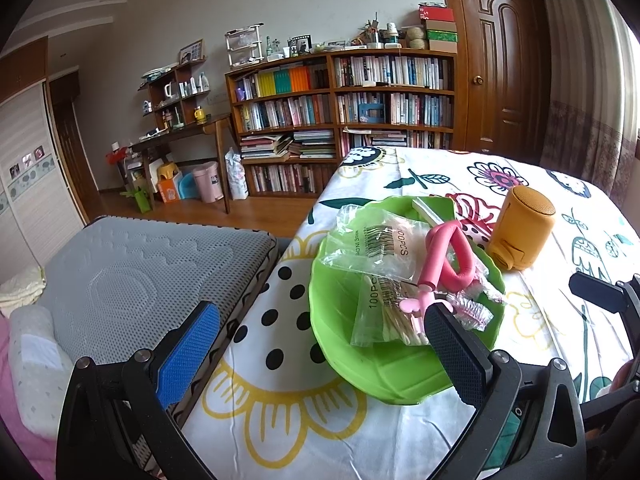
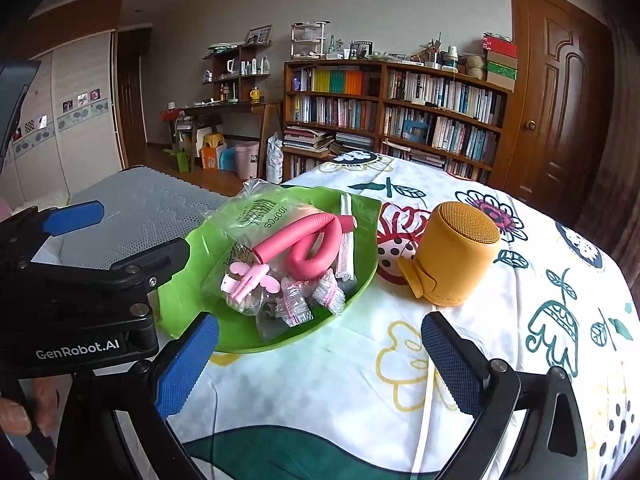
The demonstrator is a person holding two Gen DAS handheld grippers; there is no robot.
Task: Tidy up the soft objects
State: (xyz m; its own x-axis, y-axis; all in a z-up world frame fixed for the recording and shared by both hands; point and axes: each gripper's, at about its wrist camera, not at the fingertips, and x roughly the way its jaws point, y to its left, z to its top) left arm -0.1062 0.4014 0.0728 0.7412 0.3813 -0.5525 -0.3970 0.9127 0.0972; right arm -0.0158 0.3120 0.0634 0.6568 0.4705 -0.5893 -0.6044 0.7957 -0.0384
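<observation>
"100PCS" swab bags (image 2: 256, 216), "GenRobot.AI" left gripper (image 2: 132, 232), perhaps empty

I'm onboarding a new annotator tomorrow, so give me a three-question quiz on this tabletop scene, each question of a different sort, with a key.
1. True or false: the pink foam roller lies in the green tray.
2. Multiple choice: where does the yellow speaker stand? A) in the tray B) on the floral tablecloth beside the tray C) on the mattress
3. Fill in: the bag of cotton swabs is printed "100 ___".

Key:
1. True; it is bent over the bags and the small brushes.
2. B; it is outside the tray, on the side of the right gripper. Both that and the left gripper are open and hold nothing.
3. PCS.
</observation>
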